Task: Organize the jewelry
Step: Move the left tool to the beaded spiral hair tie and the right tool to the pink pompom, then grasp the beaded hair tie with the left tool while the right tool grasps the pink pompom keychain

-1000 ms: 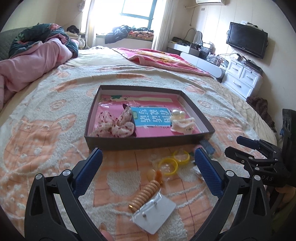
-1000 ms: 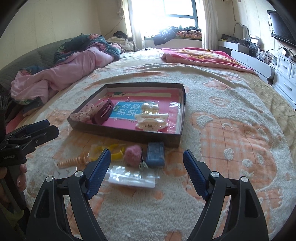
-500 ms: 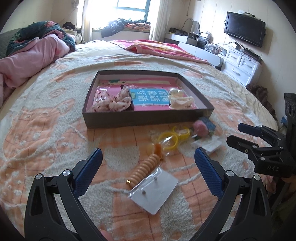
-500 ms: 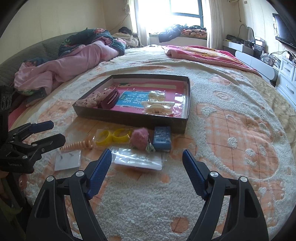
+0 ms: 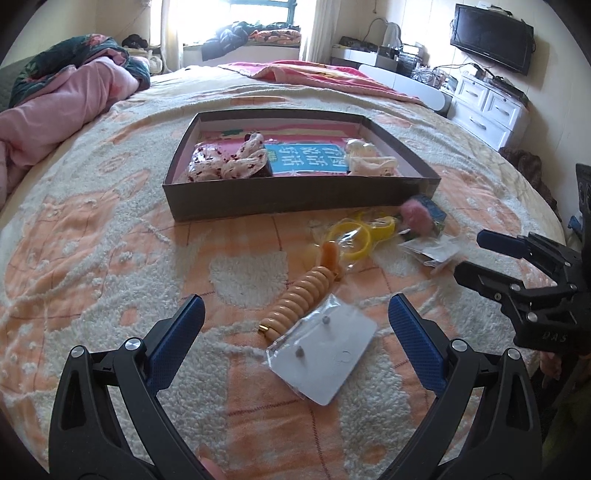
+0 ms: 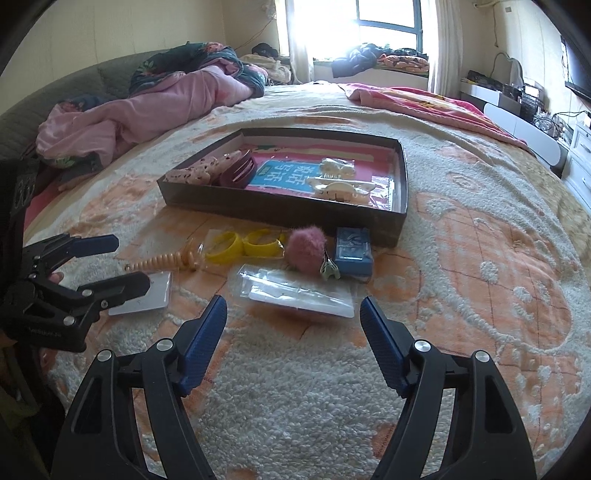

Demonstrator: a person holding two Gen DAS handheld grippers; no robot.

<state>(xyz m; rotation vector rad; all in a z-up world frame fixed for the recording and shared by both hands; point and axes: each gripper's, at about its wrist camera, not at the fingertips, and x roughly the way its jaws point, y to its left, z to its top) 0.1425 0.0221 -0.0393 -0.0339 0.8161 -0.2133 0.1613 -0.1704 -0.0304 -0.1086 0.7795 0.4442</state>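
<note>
A dark shallow box (image 5: 295, 201) (image 6: 280, 212) lies on the bed with a floral scrunchie (image 5: 229, 164), a dark hair claw (image 6: 238, 171) and cream clips (image 6: 336, 184) inside. In front of it lie an orange spiral hair tie (image 5: 303, 299) (image 6: 162, 261), yellow bangles in plastic (image 5: 354, 236) (image 6: 243, 242), a pink pompom (image 6: 306, 249), a blue packet (image 6: 352, 251), a white earring card (image 5: 325, 354) and a clear flat bag (image 6: 295, 291). My left gripper (image 5: 295, 326) is open over the hair tie and card. My right gripper (image 6: 293, 319) is open just before the clear bag.
The bed has a cream and orange fleecy blanket (image 6: 480, 258). Pink bedding (image 5: 55, 107) is heaped at the far left. A white dresser (image 5: 487, 110) and a wall TV (image 5: 493, 38) stand at the right. A window (image 6: 388, 18) is behind the bed.
Both grippers have pulled back from the box and dropped lower toward the loose items. Both stay open and empty.
</note>
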